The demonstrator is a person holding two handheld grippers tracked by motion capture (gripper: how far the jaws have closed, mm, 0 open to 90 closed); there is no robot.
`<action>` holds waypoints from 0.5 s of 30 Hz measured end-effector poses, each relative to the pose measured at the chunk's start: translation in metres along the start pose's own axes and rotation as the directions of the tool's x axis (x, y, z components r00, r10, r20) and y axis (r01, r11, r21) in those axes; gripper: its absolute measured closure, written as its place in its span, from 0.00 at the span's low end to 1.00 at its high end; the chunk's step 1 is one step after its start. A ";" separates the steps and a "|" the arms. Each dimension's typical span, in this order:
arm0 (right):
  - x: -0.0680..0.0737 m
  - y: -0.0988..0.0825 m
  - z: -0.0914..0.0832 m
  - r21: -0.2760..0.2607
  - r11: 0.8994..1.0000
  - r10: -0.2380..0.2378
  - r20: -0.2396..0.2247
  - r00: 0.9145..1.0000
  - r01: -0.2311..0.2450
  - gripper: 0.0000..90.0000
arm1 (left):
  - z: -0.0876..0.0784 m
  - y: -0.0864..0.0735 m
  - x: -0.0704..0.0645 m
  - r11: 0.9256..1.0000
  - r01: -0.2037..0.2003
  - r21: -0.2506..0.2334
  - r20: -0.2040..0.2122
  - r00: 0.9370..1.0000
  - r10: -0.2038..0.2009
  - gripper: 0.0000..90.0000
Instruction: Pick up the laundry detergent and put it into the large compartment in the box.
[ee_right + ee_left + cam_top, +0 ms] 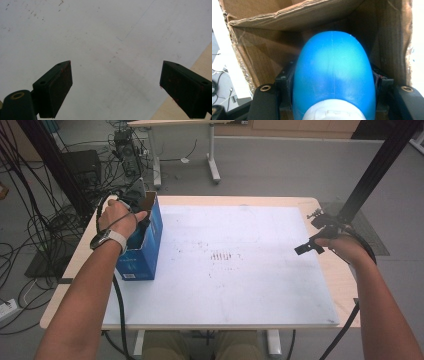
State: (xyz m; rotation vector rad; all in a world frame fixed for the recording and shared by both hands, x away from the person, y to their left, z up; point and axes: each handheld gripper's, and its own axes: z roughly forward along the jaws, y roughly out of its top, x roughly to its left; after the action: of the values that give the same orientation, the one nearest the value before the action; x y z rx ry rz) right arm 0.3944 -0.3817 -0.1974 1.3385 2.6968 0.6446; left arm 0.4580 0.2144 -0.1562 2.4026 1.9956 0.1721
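Reaching down into an open blue cardboard box, the left gripper is clamped on a smooth blue bottle with a white cap. The bottle is held inside the box, probably so it can be lifted out or set down upright. Seen from the left gripper view, the brown inner walls of the box surround the bottle; from the high view, the bottle is hidden behind the left hand. Well away from the box, over the white mat, the right gripper is held idle, jaws wide apart, nothing between them.
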 end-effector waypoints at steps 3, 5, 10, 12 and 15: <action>0.000 0.000 0.000 0.000 1.000 -0.002 0.001 1.000 0.002 0.12 | 0.000 -0.001 0.000 1.000 0.000 -0.003 -0.001 1.000 0.000 0.41; 0.001 0.000 0.000 0.000 1.000 -0.002 0.001 1.000 0.002 0.12 | 0.000 -0.001 0.000 1.000 -0.001 -0.002 -0.001 1.000 0.001 0.41; 0.001 0.000 -0.001 -0.001 1.000 -0.003 0.002 1.000 0.003 0.12 | 0.000 -0.002 0.001 1.000 0.003 -0.003 0.000 1.000 -0.003 0.41; 0.002 0.000 -0.001 -0.002 1.000 -0.005 0.003 1.000 0.005 0.12 | 0.000 -0.003 0.001 1.000 0.005 -0.008 0.000 1.000 -0.005 0.41; 0.002 0.000 -0.001 -0.001 1.000 -0.004 0.003 1.000 0.004 0.12 | 0.000 -0.003 0.000 1.000 0.005 -0.007 -0.003 1.000 -0.005 0.41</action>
State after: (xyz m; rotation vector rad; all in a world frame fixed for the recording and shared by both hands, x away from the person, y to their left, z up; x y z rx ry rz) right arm 0.3931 -0.3806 -0.1962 1.3320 2.6962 0.6432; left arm 0.4554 0.2148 -0.1565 2.3944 1.9990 0.1821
